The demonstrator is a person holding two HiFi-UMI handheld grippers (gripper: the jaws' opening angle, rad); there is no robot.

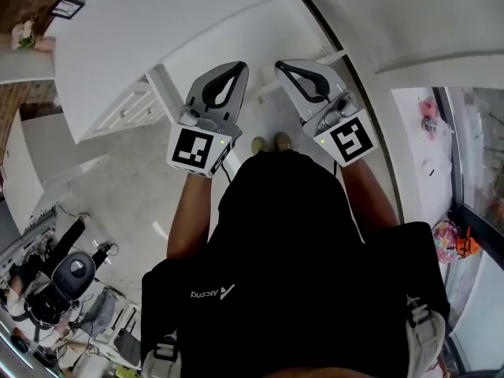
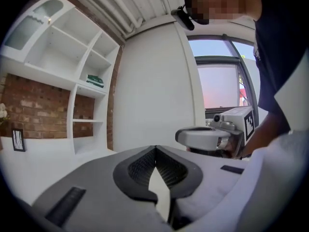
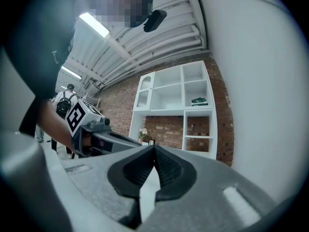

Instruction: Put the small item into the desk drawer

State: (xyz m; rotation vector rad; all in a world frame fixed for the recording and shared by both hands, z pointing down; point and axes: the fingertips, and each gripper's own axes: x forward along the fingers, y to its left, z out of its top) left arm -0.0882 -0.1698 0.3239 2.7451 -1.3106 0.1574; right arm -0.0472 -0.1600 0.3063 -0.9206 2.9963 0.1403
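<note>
I hold both grippers up in front of my chest, jaws pointing away from me. In the head view my left gripper (image 1: 239, 67) and right gripper (image 1: 281, 64) hang side by side over the floor beside the white desk (image 1: 157, 22). Each one's jaws meet at the tip with nothing between them, as seen for the left gripper (image 2: 155, 148) and right gripper (image 3: 154, 147) in their own views. White drawer fronts (image 1: 134, 109) show under the desk edge at left. No small item is in view.
A white shelf unit (image 2: 63, 47) stands against a brick wall. A large window (image 2: 222, 81) is on the right. My shoes (image 1: 272, 142) stand on the grey floor. A chair and gear (image 1: 71, 274) sit lower left. Another person (image 3: 65, 103) stands far off.
</note>
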